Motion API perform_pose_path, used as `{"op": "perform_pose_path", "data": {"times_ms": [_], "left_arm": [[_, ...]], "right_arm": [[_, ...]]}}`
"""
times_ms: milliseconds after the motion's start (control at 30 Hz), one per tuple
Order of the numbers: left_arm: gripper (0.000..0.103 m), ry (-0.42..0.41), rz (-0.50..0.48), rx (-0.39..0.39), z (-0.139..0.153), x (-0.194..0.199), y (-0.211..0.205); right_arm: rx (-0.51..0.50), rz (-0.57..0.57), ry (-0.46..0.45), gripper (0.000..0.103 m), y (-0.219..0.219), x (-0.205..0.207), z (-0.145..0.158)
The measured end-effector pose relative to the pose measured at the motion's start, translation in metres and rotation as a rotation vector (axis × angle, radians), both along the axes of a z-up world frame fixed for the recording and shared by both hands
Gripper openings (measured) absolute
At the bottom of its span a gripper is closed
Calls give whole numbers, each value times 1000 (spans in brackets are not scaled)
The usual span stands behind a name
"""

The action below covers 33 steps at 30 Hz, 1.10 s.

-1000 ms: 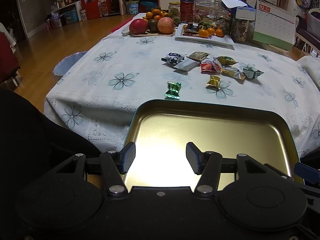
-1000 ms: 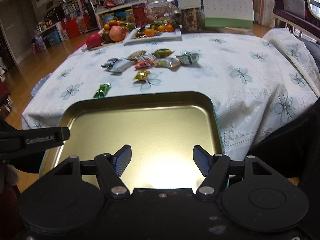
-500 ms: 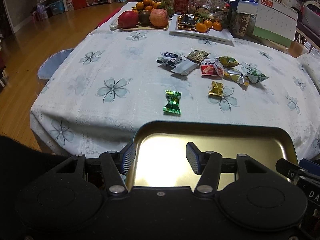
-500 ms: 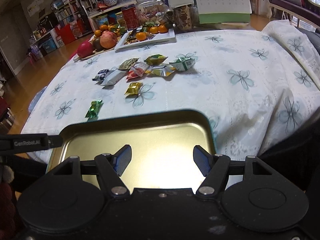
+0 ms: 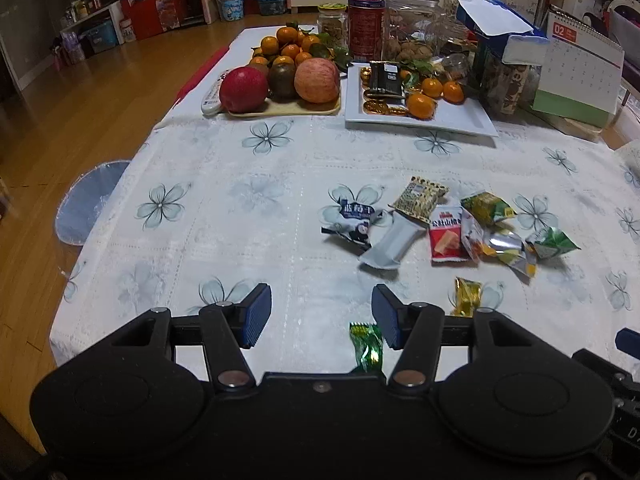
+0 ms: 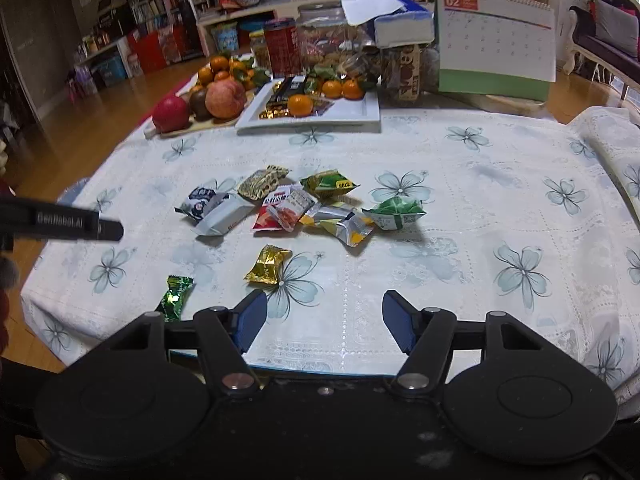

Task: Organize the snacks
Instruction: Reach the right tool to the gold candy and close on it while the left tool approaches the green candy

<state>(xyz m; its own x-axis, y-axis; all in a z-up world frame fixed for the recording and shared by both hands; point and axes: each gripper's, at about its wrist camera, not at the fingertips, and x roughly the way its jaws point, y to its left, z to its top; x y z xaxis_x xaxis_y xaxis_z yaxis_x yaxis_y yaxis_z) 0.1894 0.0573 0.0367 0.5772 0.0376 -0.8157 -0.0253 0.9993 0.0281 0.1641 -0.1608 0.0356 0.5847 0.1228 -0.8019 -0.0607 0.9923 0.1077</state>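
Both our grippers hover with jaws wide apart over the flowered tablecloth (image 6: 460, 208), gripping nothing.

Our left gripper (image 5: 320, 316) is above the near edge, a green candy (image 5: 366, 346) just beside its right finger. Our right gripper (image 6: 324, 320) is near a gold candy (image 6: 269, 265); the snack packets (image 6: 296, 208) lie farther off, mid-table.

Wooden floor (image 5: 100, 92); cluttered shelves (image 6: 160, 4)
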Motion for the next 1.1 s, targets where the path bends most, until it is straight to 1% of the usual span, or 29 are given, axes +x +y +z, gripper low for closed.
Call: {"op": "perform_pose_path", "data": {"times_ms": [67, 133, 200, 233, 300, 400, 500, 567, 633, 700, 767, 867, 967, 1067, 1100], "left_arm": [[61, 4, 6, -13, -8, 7, 4], [61, 21, 13, -31, -20, 9, 9], [60, 62, 26, -23, -35, 10, 13], [59, 86, 30, -25, -40, 10, 15], [58, 109, 25, -47, -44, 10, 21], [58, 112, 34, -75, -41, 10, 28], [58, 109, 57, -138, -34, 11, 39], [58, 101, 69, -169, -30, 11, 45], [58, 91, 79, -181, -27, 11, 49], [58, 81, 86, -181, -25, 10, 52], [58, 76, 96, -180, -24, 10, 56], [58, 76, 107, -195, -24, 10, 61], [58, 87, 105, -205, -26, 11, 62], [58, 95, 82, -198, -28, 12, 56], [58, 96, 70, -193, -28, 11, 53]], "right_arm": [[7, 4, 32, 66, 5, 9, -7], [34, 0, 73, 59, 7, 17, -14], [67, -15, 107, 57, 10, 26, -21], [79, -28, 118, 57, 12, 30, -25], [89, -49, 131, 57, 18, 40, -32], [89, -66, 149, 57, 29, 56, -41], [89, -67, 153, 57, 42, 72, -47], [66, -63, 144, 54, 53, 79, -49], [38, -56, 127, 52, 65, 87, -51], [21, -48, 130, 52, 73, 94, -54], [4, -63, 162, 51, 78, 103, -59], [3, -84, 198, 51, 79, 109, -68], [-1, -83, 221, 51, 81, 112, -74], [22, -79, 247, 38, 79, 113, -79], [23, -76, 256, 29, 78, 114, -80]]}}
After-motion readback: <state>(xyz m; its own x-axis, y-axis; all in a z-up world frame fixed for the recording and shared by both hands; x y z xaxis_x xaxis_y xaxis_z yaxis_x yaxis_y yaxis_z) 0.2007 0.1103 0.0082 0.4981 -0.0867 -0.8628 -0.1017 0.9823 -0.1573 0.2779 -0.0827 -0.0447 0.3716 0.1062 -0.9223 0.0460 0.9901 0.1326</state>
